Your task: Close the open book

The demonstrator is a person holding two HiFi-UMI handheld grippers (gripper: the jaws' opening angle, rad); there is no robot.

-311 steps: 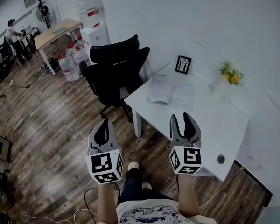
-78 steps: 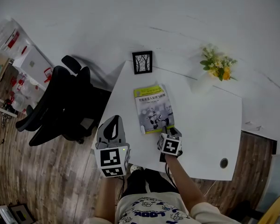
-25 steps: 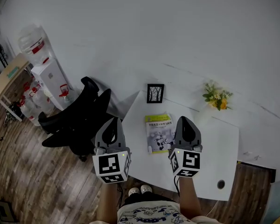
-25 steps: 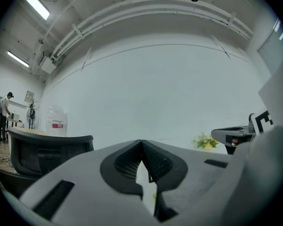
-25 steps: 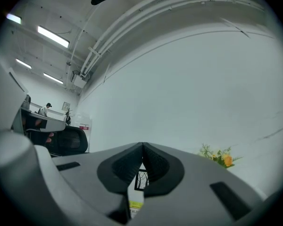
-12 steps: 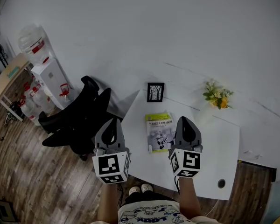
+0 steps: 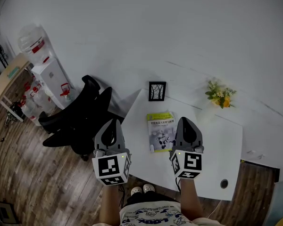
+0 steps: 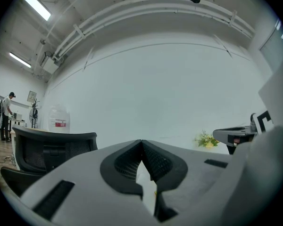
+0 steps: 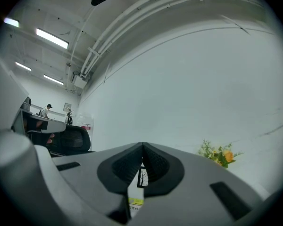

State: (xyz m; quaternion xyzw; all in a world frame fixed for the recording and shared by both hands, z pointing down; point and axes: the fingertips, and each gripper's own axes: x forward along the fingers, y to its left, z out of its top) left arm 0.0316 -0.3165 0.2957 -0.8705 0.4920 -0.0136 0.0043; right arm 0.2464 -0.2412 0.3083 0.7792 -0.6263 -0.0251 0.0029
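Observation:
The book (image 7: 161,131) lies closed on the white table (image 7: 212,145), its yellow-green and grey cover facing up. My left gripper (image 7: 112,122) hovers level off the table's left edge, above the floor, its jaws shut and empty. My right gripper (image 7: 186,120) is held level above the table just right of the book, jaws shut with nothing between them. In the right gripper view a strip of the book's cover (image 9: 135,202) shows below the closed tips (image 9: 142,146). The left gripper view shows its tips (image 8: 141,141) meeting.
A small framed picture (image 7: 156,91) stands at the table's far left corner and a vase of yellow flowers (image 7: 220,97) at the far right. A black office chair (image 7: 80,117) sits left of the table. Water dispenser and bottles (image 7: 42,67) stand against the wall.
Nothing has moved over the last second: both grippers hang still. Much earlier the book lay open on the table; later the right gripper rested on its closed cover.

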